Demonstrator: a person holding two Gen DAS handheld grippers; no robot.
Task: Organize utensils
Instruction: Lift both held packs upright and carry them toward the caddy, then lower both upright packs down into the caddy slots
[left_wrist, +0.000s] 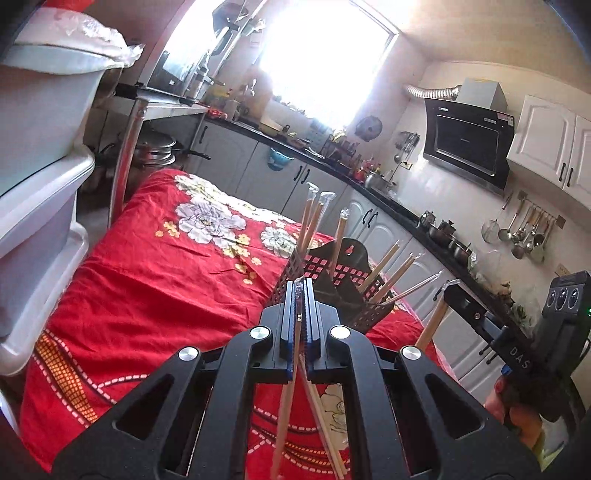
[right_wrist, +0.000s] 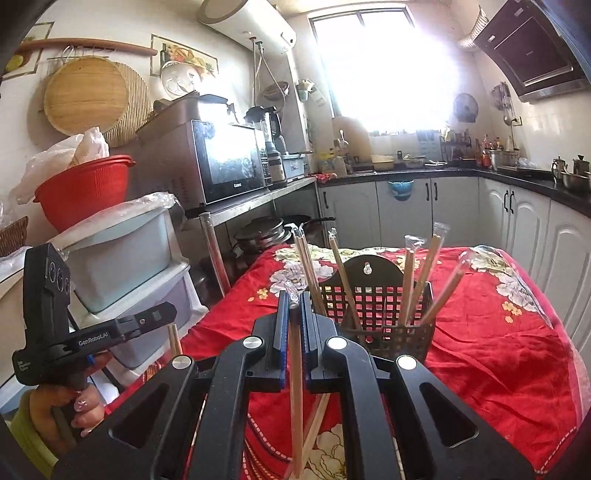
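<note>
We hold both grippers level, short of the black holder (right_wrist: 384, 321)

Left gripper (left_wrist: 302, 291) jaws pinch wrapped chopsticks (left_wrist: 286, 410); right gripper (right_wrist: 294, 299) jaws clamp another pair (right_wrist: 295, 398); lower ends run out of frame.

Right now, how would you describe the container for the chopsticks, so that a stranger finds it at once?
Look at the table under the red floral cloth. Near its middle stands a black perforated chopstick holder with a grid of square holes. Its arched back plate has a hanging hole, and plastic-wrapped wooden chopsticks lean out of it. Nothing else stands on the cloth.
</note>
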